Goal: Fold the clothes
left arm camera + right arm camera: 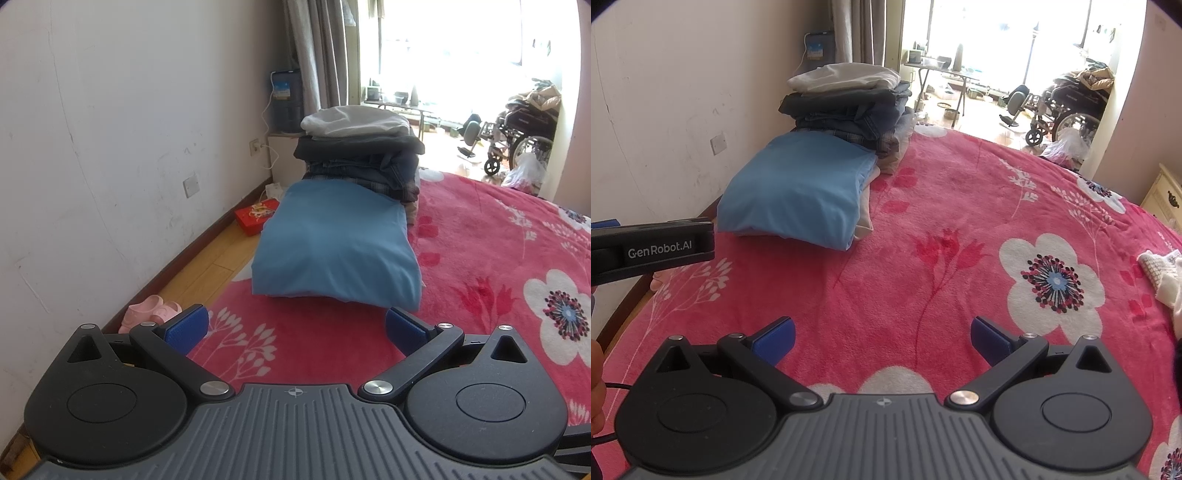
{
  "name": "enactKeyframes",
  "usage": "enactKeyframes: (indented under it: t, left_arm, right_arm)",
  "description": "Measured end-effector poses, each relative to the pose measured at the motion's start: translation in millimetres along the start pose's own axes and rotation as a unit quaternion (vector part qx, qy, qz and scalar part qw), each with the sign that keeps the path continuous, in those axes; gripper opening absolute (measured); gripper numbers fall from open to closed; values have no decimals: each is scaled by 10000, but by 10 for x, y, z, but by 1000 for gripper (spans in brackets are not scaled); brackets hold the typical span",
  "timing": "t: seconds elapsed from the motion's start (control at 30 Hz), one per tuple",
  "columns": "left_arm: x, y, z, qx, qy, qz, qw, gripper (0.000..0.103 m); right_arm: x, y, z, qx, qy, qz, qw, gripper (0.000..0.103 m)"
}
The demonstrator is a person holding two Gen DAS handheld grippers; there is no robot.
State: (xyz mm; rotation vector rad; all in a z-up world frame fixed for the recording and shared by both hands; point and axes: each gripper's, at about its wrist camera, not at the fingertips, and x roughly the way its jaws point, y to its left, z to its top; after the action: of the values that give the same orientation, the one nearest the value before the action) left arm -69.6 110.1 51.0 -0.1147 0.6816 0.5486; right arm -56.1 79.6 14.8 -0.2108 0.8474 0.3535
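We look across a bed (960,229) covered by a red flowered blanket. Near its wall-side edge lies a folded blue garment (336,243), and just behind it rises a stack of folded clothes (360,155), dark ones under a pale grey one. A white cloth (1161,269) lies at the far right of the bed. Our left hand-held gripper (297,325) and right hand-held gripper (882,338) both hover above the blanket, fingers spread apart and holding nothing.
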Motion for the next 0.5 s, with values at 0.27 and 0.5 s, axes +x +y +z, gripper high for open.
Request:
enactKeyframes:
  t: [0.27, 0.5]
  left_arm:
    - [0, 5, 0, -5, -1, -14, 10000, 103]
    - [8, 10, 11, -5, 15, -27, 10000, 103]
  right_arm:
    - [5, 0, -4, 4, 3, -3, 10000, 103]
    - [12, -4, -1, 5, 13, 4, 10000, 103]
